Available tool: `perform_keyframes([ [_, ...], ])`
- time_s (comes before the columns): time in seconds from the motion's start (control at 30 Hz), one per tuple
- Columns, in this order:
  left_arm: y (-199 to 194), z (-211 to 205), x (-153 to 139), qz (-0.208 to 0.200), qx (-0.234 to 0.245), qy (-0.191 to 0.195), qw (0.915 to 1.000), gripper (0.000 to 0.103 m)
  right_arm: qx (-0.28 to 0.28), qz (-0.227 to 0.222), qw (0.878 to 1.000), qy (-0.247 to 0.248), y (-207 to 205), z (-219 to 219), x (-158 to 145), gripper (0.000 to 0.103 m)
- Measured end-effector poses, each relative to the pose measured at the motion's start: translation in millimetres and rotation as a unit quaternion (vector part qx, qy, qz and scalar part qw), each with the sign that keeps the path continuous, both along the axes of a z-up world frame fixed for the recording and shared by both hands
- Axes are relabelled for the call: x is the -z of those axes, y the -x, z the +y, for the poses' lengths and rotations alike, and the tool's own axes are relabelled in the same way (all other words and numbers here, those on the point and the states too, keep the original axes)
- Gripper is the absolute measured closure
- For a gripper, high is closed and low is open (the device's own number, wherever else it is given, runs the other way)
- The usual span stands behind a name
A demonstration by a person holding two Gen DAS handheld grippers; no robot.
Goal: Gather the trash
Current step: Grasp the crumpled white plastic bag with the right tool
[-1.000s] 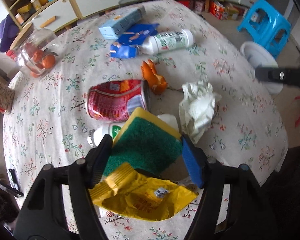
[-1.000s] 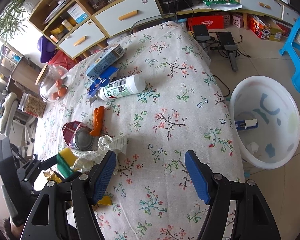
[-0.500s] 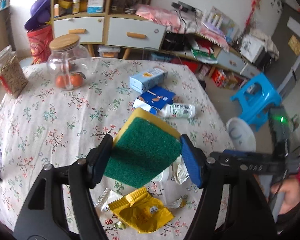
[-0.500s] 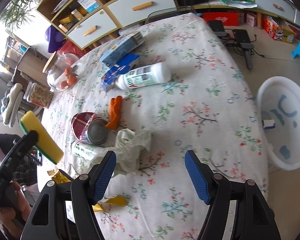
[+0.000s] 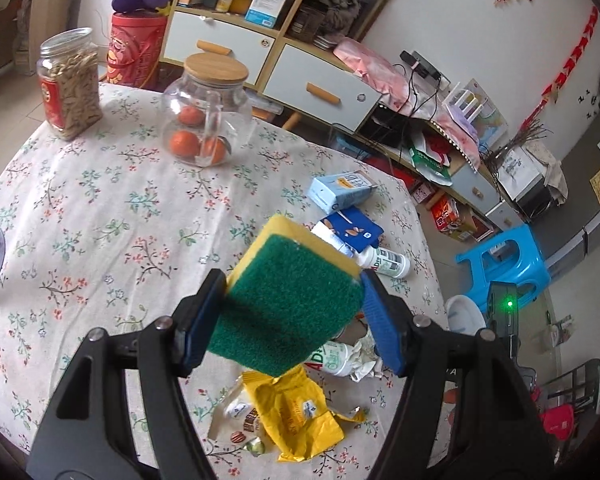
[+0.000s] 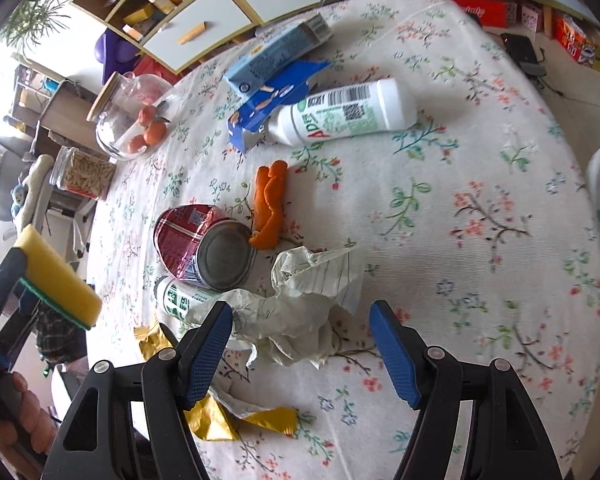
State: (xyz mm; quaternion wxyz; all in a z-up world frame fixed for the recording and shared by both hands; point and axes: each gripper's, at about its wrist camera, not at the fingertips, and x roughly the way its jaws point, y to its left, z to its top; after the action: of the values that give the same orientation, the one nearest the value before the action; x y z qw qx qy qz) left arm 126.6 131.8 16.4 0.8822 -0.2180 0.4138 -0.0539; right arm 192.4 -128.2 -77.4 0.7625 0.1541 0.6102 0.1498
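The left gripper [image 5: 292,316] has lifted clear of the table since a second ago, carrying the sponge [image 5: 292,300] up with it, while the right gripper [image 6: 302,344] has dropped closer to the crumpled paper [image 6: 300,320]. The sponge is clamped between the left pads, green face toward the camera, hanging in the air above the yellow wrapper [image 5: 296,412]. The right jaws stand apart and empty, the paper lying just ahead of them and partly between the tips.

I'd say one piece is on its way to the white basin [image 5: 464,314] on the floor beside the table's far edge, and the paper is next. The right hand needs to sink a little more and squeeze.

Beside the paper sit the red can [image 6: 200,244] and the orange peel [image 6: 268,208], close on the left; to the right the tablecloth [image 6: 480,240] is bare out to the edge.
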Motion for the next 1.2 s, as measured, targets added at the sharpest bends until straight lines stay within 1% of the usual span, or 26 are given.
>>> perform_keyframes([
  [0.03,1,3,1,0.002,-0.002,0.003,1.0,0.034,-0.001,0.003,1.0,-0.004,-1,2,2,0.033],
  [0.07,2,6,2,0.005,-0.004,0.006,1.0,0.034,-0.002,0.006,1.0,-0.009,-3,4,4,0.038],
  [0.1,3,8,3,0.007,-0.005,0.008,0.9999,0.034,-0.005,0.008,1.0,-0.012,-3,6,6,0.041],
  [0.17,4,13,6,0.014,-0.008,0.013,0.9998,0.034,-0.012,0.015,1.0,-0.016,-4,11,11,0.052],
  [0.2,5,14,6,0.017,-0.008,0.013,0.9997,0.034,-0.016,0.017,1.0,-0.018,-5,14,13,0.053],
  [0.23,6,16,8,0.023,-0.007,0.015,0.9996,0.034,-0.017,0.018,1.0,-0.015,-5,16,16,0.056],
  [0.37,7,18,12,0.035,-0.008,0.023,0.9991,0.034,-0.026,0.013,1.0,-0.004,-6,23,17,0.073],
  [0.43,9,17,12,0.038,-0.008,0.024,0.999,0.034,-0.03,0.006,1.0,0.0,-6,25,13,0.075],
  [0.53,10,16,11,0.038,-0.006,0.027,0.9989,0.034,-0.027,-0.006,1.0,0.002,-4,19,5,0.075],
  [0.73,11,3,8,0.036,0.004,0.036,0.9987,0.034,-0.002,-0.024,1.0,-0.011,-2,-10,-14,0.075],
  [1.0,3,-35,9,0.04,0.033,0.05,0.9974,0.034,0.054,-0.041,0.998,-0.012,6,-78,-38,0.075],
  [1.1,-1,-57,10,0.044,0.051,0.065,0.9956,0.034,0.084,-0.044,0.995,-0.013,11,-110,-45,0.075],
  [1.2,-9,-88,10,0.05,0.075,0.081,0.9926,0.034,0.12,-0.045,0.992,-0.016,19,-149,-50,0.074],
])
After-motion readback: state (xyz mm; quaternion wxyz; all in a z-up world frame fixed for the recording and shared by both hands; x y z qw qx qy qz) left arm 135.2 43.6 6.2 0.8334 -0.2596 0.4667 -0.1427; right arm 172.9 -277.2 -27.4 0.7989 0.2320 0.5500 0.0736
